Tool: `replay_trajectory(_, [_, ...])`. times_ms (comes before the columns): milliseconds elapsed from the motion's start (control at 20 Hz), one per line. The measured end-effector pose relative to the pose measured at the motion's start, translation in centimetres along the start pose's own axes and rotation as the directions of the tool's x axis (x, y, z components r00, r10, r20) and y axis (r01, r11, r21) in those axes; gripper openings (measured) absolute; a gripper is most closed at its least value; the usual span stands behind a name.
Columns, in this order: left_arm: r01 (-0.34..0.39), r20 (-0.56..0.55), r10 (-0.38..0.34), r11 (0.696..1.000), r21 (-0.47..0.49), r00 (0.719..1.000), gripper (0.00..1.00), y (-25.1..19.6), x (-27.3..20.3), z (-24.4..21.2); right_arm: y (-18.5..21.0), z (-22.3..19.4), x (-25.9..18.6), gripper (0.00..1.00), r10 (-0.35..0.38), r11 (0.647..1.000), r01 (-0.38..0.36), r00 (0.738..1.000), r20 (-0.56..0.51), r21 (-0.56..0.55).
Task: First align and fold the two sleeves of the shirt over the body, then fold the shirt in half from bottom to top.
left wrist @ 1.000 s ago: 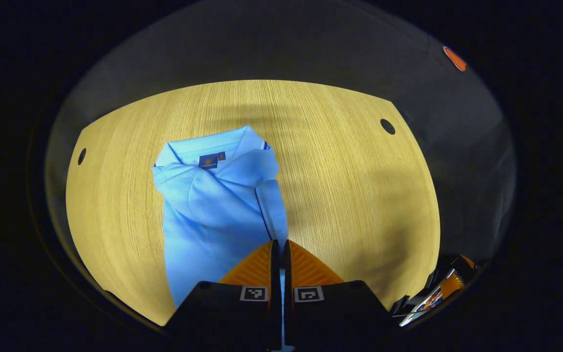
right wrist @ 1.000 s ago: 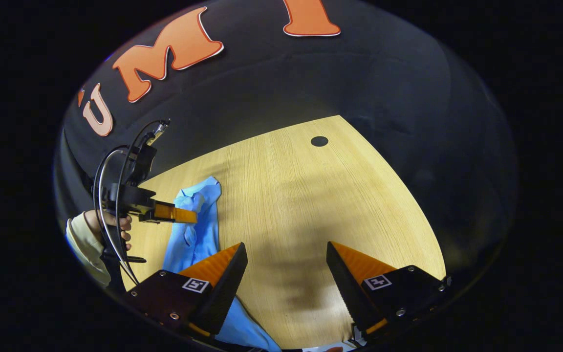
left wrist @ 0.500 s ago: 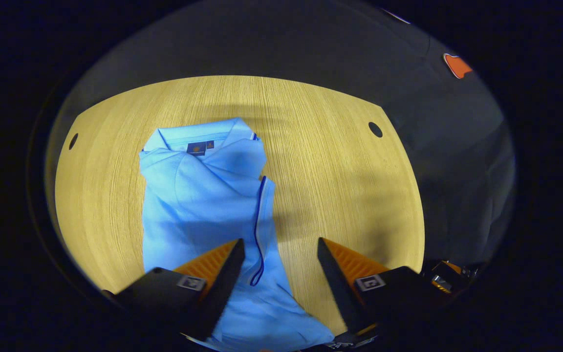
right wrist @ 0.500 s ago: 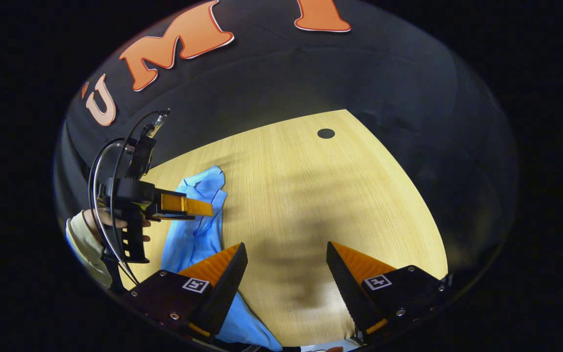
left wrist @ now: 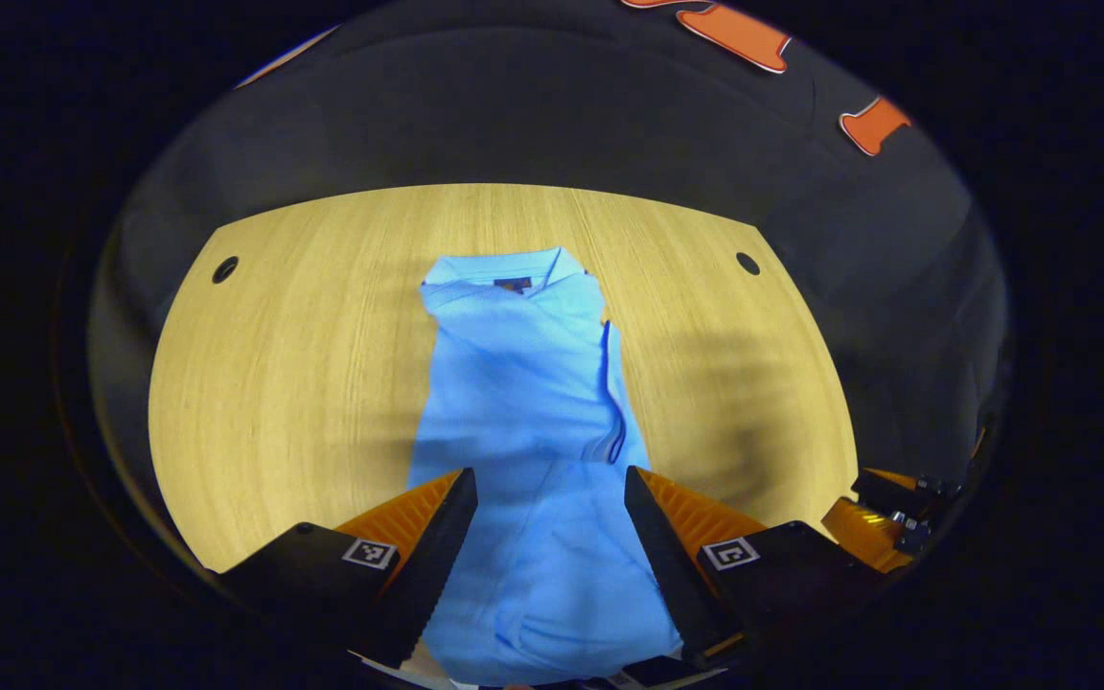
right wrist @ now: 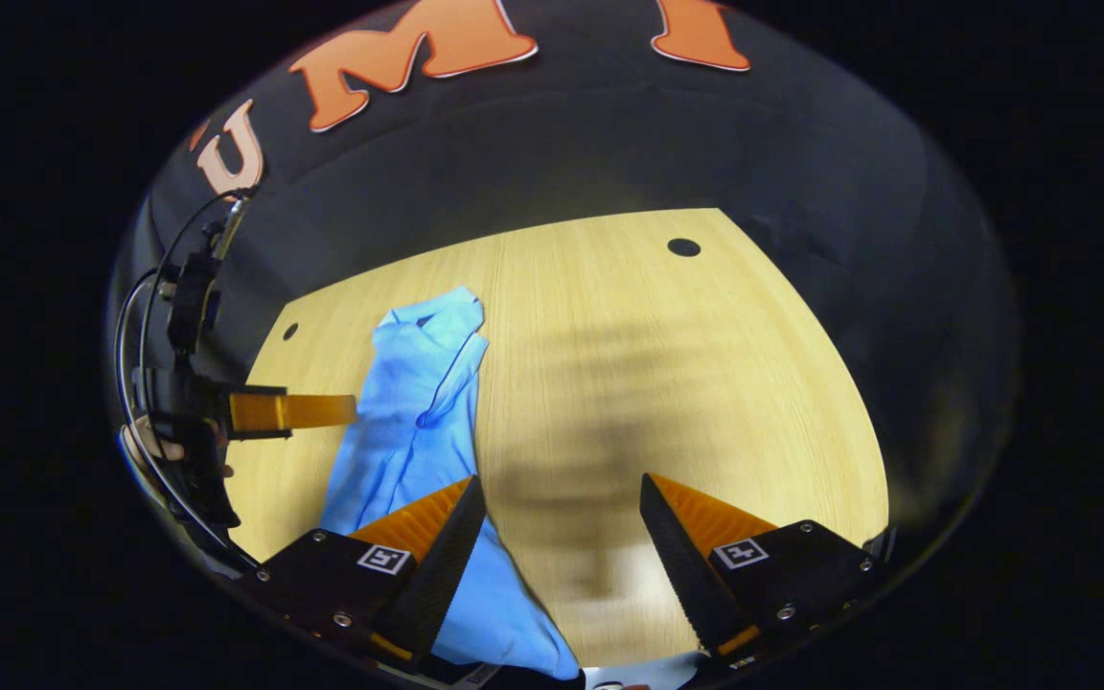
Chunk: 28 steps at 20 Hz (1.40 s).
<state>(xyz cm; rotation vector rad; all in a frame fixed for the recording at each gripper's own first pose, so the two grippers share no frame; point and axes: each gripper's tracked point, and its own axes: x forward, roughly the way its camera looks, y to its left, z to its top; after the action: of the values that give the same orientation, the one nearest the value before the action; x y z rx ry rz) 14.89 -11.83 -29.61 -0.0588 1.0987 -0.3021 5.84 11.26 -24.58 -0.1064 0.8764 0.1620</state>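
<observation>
shirt (left wrist: 523, 383) on counter (left wrist: 303, 364) — sleeves folded | both hand-held grippers, left (left wrist: 549, 522) and right (right wrist: 562, 537), released | advice: pinch both hem corners evenly

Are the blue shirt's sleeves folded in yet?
Yes: the light blue collared shirt lies as a narrow strip, sleeves tucked over its body.
</observation>
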Motion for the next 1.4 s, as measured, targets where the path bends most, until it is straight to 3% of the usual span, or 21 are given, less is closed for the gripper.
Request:
replay_trajectory(150, [-0.001, -0.007, 0.001, 0.999, -0.034, 1.000, 1.00, 2.8, -1.6, -3.2, 1.5, -2.2, -0.2, 0.99, -0.004, 0.999, 0.002, 0.999, -0.044, -0.038])
replay_trajectory(350, [-0.065, -0.015, 0.064, 0.997, -0.049, 0.998, 1.00, 7.1, -3.4, -7.9, 2.9, -5.6, -0.5, 0.99, -0.016, 0.995, 0.005, 0.994, -0.108, -0.101])
replay_trajectory(550, [-0.071, -0.071, 0.065, 0.994, -0.083, 0.995, 1.00, 8.5, -4.4, -14.1, 3.9, -10.3, -0.4, 0.99, -0.025, 0.991, -0.002, 0.979, -0.204, -0.130])
replay_trajectory(900, [-0.102, -0.212, 0.086, 0.993, -0.064, 0.973, 0.99, 10.8, -4.6, -23.3, 2.8, -18.5, -0.8, 0.99, -0.084, 0.988, 0.030, 0.932, -0.353, -0.154])
replay_trajectory(1250, [-0.115, -0.310, 0.093, 0.992, -0.054, 0.946, 1.00, 10.6, -4.2, -28.8, 1.2, -24.8, -1.6, 0.99, -0.115, 0.988, 0.054, 0.876, -0.468, -0.141])
replay_trajectory(1400, [-0.138, -0.339, 0.113, 0.989, -0.049, 0.934, 1.00, 11.2, -3.5, -30.0, 1.1, -25.8, -1.3, 0.99, -0.124, 0.987, 0.057, 0.867, -0.483, -0.149])
